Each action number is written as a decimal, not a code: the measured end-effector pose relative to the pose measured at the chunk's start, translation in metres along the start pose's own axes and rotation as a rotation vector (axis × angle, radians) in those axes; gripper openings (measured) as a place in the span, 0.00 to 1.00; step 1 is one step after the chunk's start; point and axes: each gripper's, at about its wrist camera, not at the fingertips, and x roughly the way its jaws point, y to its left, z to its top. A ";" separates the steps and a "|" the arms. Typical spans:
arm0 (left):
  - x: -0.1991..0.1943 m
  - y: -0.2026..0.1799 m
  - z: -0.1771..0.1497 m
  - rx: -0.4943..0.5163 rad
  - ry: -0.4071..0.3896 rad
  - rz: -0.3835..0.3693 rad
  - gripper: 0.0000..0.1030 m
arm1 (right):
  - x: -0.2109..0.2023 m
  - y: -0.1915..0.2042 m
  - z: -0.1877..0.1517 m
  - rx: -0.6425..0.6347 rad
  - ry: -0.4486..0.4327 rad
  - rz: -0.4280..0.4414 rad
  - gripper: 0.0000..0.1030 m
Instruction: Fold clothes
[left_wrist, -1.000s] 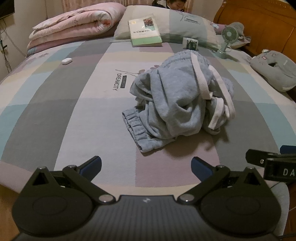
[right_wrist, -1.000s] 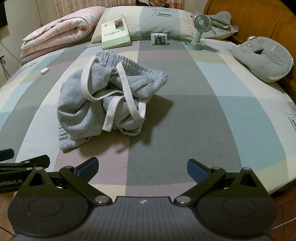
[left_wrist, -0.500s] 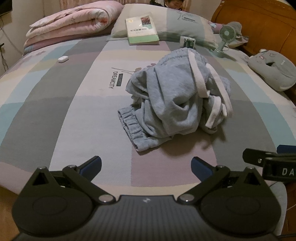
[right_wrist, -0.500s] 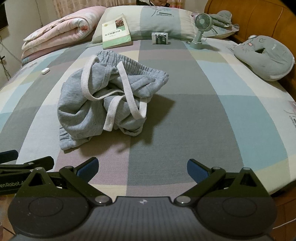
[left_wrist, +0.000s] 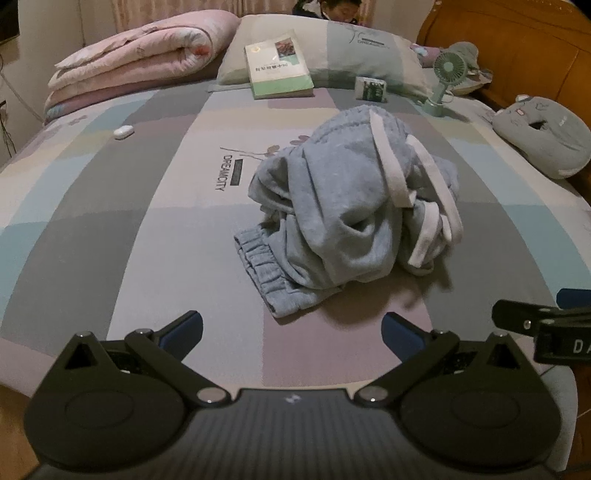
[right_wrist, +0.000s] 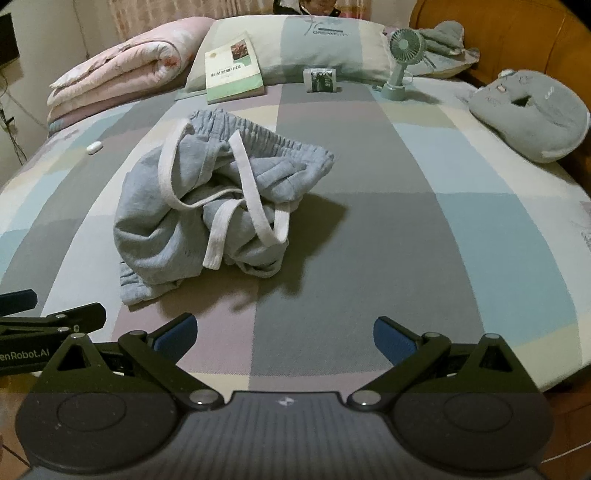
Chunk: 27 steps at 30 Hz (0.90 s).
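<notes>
While jaws gape, grippers (left_wrist: 291, 326) (right_wrist: 284, 332) hover.

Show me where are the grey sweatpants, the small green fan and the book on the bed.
grey sweatpants (left_wrist: 332, 206), left wrist view, on the crumpled grey fabric in the middle of the heap.
small green fan (right_wrist: 405, 45), right wrist view, on the round grille.
book (right_wrist: 233, 70), right wrist view, on the front cover.

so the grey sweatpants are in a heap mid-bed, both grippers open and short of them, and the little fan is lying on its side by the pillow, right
Nearly. The fan stands upright on its base, as the right wrist view shows. The rest holds: grey sweatpants heaped mid-bed, left gripper and right gripper open, short of them.
</notes>
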 end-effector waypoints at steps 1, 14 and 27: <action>-0.002 -0.001 -0.001 0.002 -0.004 0.000 0.99 | -0.001 0.000 -0.001 0.000 0.002 0.006 1.00; -0.013 -0.009 -0.009 0.003 -0.007 0.015 0.99 | -0.009 0.003 -0.007 -0.044 -0.010 0.034 1.00; -0.016 -0.023 -0.004 -0.011 -0.027 0.007 0.99 | -0.012 -0.014 -0.012 -0.070 0.006 0.001 1.00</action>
